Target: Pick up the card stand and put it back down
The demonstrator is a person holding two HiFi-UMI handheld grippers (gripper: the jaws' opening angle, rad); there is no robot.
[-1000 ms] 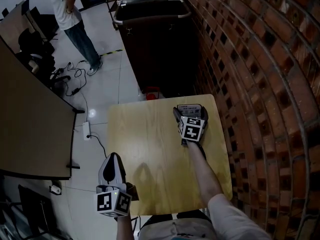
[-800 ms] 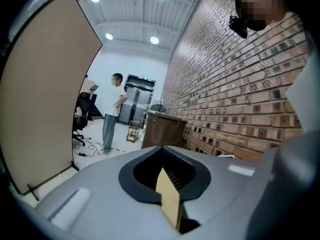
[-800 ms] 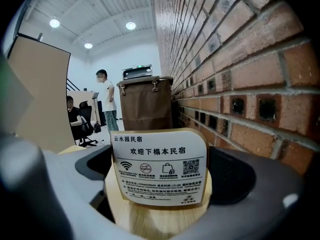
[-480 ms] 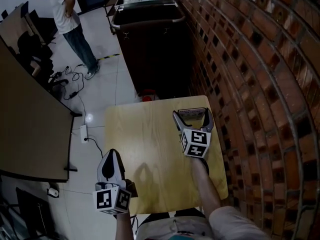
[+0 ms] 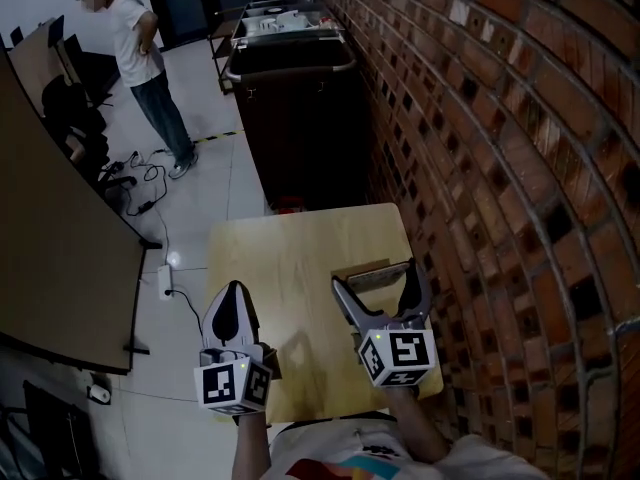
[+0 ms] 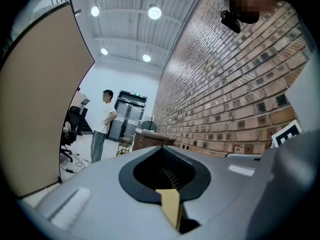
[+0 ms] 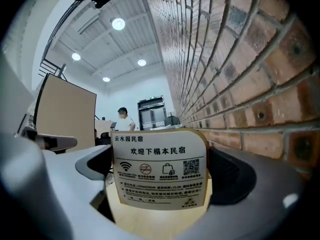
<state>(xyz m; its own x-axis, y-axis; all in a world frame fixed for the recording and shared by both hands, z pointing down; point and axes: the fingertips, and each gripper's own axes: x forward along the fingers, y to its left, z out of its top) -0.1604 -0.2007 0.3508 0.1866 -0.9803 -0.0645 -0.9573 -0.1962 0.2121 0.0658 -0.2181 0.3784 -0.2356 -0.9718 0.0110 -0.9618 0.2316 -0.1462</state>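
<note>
The card stand [image 5: 365, 273] is a cream printed card with rounded corners, and my right gripper [image 5: 375, 278] is shut on it over the right half of the wooden table [image 5: 285, 258]. In the right gripper view the card stand [image 7: 159, 170] fills the gap between the two grey jaws, its side edges against them, with wood showing below. Whether its base touches the table I cannot tell. My left gripper [image 5: 232, 298] is shut and holds nothing, at the table's near left corner, pointing away over the floor. In its own view, the left gripper [image 6: 165, 176] has its jaws meeting.
A brick wall [image 5: 480, 118] runs close along the table's right side. A black cart [image 5: 290, 98] stands beyond the table's far edge. A person [image 5: 135, 53] stands far left on the tiled floor. A brown partition [image 5: 50, 238] lies left, with a power strip [image 5: 165, 280] and cables.
My right gripper has drawn back from the table's far right edge toward me, bringing the card stand with it. The left gripper has stayed at the near left corner.
</note>
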